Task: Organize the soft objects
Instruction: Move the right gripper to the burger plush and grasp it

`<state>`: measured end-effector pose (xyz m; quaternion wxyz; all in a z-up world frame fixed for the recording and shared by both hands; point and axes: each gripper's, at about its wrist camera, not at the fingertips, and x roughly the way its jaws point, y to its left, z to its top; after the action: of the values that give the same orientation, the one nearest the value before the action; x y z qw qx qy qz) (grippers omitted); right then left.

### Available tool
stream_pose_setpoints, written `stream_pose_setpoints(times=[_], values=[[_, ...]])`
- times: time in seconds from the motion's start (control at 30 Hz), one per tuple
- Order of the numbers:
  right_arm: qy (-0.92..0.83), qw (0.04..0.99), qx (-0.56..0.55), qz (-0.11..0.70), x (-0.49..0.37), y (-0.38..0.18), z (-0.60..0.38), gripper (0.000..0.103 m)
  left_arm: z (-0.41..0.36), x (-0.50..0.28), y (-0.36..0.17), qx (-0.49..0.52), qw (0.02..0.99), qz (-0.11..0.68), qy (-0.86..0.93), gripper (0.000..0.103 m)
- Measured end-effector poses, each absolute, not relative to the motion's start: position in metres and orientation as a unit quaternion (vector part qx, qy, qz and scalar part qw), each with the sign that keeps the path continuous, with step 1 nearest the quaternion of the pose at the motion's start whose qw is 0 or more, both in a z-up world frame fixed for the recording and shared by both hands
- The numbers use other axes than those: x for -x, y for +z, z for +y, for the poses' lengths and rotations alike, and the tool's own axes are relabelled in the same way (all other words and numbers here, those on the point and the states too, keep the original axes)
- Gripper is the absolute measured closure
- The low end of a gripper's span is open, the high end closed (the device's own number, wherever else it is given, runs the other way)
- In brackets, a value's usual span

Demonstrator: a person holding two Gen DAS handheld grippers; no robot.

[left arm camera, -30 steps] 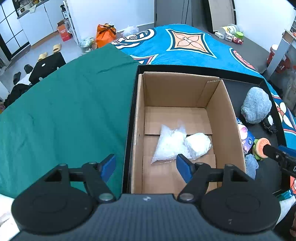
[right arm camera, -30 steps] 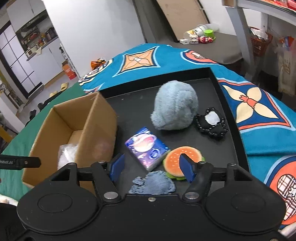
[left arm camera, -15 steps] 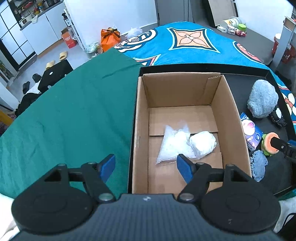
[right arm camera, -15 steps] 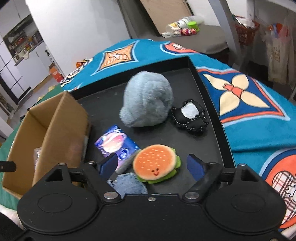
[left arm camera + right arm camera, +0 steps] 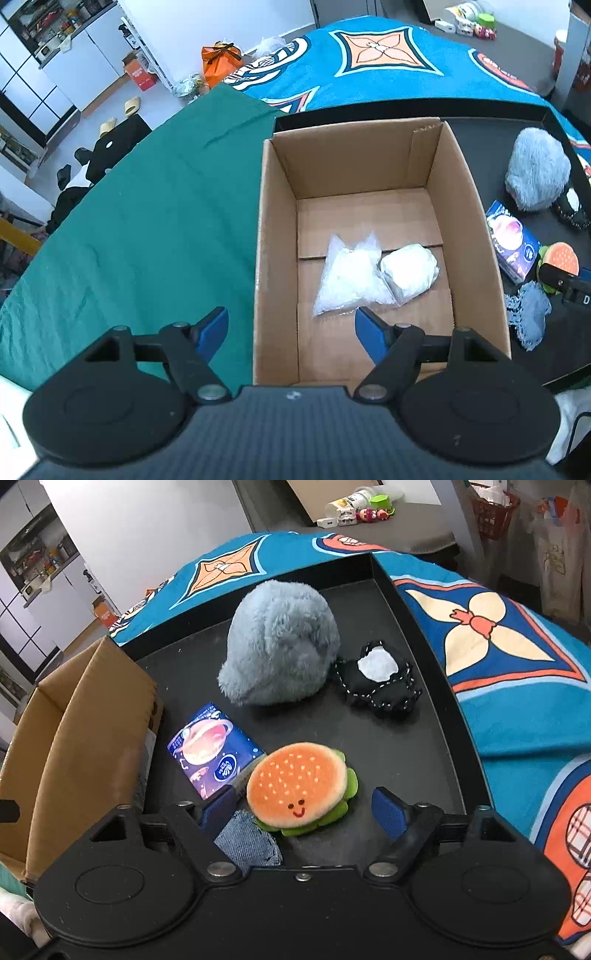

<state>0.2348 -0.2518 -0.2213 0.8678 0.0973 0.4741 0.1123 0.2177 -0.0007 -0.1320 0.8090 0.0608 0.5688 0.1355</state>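
My right gripper (image 5: 303, 808) hovers low over the black tray (image 5: 424, 738). A small burger plush (image 5: 299, 782) lies between its blue fingers; the jaws are closing and a gap shows on each side of the plush. Beside it lie a planet-print tissue pack (image 5: 210, 749), a blue denim scrap (image 5: 247, 842), a fluffy grey-blue plush (image 5: 280, 646) and a black stitched pouch (image 5: 380, 679). My left gripper (image 5: 291, 326) is open and holds nothing, straddling the left wall of a cardboard box (image 5: 369, 155). In the box lie two clear bags of white stuffing (image 5: 351, 273).
The box stands in the tray's left part, next to a green cloth (image 5: 147, 221). A blue patterned blanket (image 5: 498, 646) surrounds the tray on the right and far sides. Beyond are the floor with slippers and an orange bag (image 5: 218, 62).
My right gripper sank toward the burger plush, which now sits between its fingers; the jaws widened, then narrowed a little. The left gripper drifted slightly beside the box.
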Motion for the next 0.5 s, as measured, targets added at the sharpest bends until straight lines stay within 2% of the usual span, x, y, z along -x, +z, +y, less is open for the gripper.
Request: stream_pose_setpoints(times=[0.03, 0.07, 0.17, 0.5], values=[[0.111, 0.871, -0.087, 0.471, -0.234, -0.221, -0.251, 0.035, -0.002, -0.218, -0.132, -0.063, 0.808, 0.569, 0.137, 0.029], [0.111, 0.873, -0.075, 0.468, -0.234, -0.22, -0.25, 0.049, -0.002, -0.218, -0.132, -0.065, 0.807, 0.57, 0.138, 0.029], [0.111, 0.874, -0.077, 0.468, -0.233, -0.219, -0.252, 0.057, -0.004, -0.218, -0.131, -0.067, 0.807, 0.57, 0.142, 0.029], [0.104, 0.878, -0.086, 0.459, -0.23, -0.208, -0.261, 0.058, -0.004, -0.213, -0.124, -0.071, 0.814, 0.554, 0.159, 0.029]])
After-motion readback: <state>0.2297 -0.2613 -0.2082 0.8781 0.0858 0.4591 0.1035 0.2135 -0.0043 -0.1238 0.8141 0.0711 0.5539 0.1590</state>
